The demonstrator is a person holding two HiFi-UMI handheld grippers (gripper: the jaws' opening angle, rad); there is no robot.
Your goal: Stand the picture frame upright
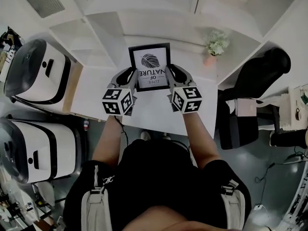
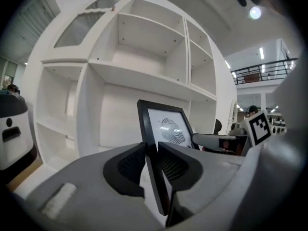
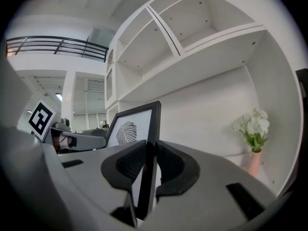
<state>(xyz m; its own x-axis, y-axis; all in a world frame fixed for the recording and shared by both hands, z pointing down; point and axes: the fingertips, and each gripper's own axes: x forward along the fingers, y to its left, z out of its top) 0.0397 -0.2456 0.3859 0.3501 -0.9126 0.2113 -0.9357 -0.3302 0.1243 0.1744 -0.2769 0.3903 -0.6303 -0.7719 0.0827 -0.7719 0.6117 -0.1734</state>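
A black picture frame [image 1: 149, 66] with a leaf print and lettering is held over the white table [image 1: 96, 93], in front of the shelf unit. My left gripper [image 1: 131, 77] is shut on the frame's left edge [image 2: 150, 148]. My right gripper [image 1: 169, 76] is shut on its right edge [image 3: 150, 143]. In both gripper views the frame stands roughly upright between the pads, its printed face [image 2: 169, 128] turned toward the person. Its bottom edge is hidden behind the jaws, so I cannot tell whether it touches the table.
A small pink vase with white flowers [image 1: 214, 46] stands on the table to the right of the frame, also in the right gripper view as the vase [image 3: 253, 138]. White shelf compartments [image 1: 144, 8] rise behind. Two white machines [image 1: 36, 71] sit at left, a black chair [image 1: 255, 81] at right.
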